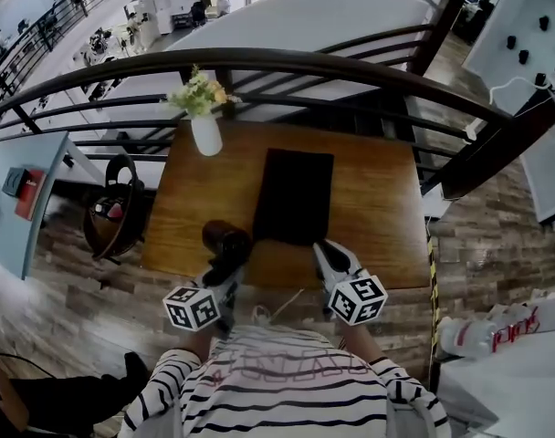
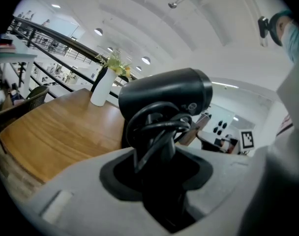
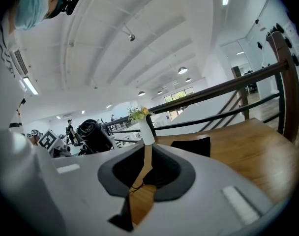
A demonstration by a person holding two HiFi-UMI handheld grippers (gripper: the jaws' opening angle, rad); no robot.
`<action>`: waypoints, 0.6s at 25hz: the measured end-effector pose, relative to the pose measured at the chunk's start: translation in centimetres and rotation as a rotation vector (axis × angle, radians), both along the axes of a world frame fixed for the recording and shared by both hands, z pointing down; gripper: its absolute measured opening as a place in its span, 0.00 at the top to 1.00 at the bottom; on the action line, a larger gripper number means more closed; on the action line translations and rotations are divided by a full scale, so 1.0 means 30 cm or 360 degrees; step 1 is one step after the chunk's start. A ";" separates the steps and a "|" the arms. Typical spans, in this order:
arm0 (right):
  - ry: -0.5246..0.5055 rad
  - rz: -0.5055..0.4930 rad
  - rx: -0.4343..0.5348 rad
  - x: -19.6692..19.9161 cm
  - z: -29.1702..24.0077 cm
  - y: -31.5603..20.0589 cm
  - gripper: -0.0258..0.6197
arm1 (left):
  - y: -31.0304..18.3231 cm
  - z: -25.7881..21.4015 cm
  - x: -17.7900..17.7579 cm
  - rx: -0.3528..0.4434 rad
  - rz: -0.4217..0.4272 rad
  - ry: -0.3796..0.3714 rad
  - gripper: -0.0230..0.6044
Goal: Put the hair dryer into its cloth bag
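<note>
Clamped by handle in left gripper (image 1: 225,263): black plastic hair dryer (image 1: 226,239), barrel crosswise above wooden tabletop (image 1: 378,208) near edge; right gripper (image 1: 325,249) barely parted, empty.

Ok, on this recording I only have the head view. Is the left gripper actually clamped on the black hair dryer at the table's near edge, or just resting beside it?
Observer: Clamped. In the left gripper view, the left gripper has its jaws closed on the handle of the black hair dryer, with the coiled cord bunched just above them.
Operator: And the right gripper, has it got the bag?
Observer: No. The right gripper has its jaws a narrow slit apart, and the brown wooden table shows through. The flat black cloth bag lies ahead of them, not between them.
</note>
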State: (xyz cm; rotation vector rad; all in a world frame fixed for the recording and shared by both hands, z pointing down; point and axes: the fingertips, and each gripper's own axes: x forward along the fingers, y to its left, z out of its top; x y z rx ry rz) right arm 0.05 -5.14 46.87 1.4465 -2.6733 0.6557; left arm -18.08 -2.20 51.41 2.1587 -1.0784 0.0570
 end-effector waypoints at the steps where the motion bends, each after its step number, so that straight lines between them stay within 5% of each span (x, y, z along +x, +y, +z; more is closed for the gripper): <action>1: 0.0014 0.0002 0.0002 -0.011 0.001 -0.008 0.90 | -0.012 0.001 -0.010 0.0000 0.0011 0.0001 0.70; 15: 0.0360 -0.0169 -0.0067 -0.009 0.173 -0.202 0.74 | -0.125 0.072 -0.030 -0.0049 -0.0076 0.0004 0.70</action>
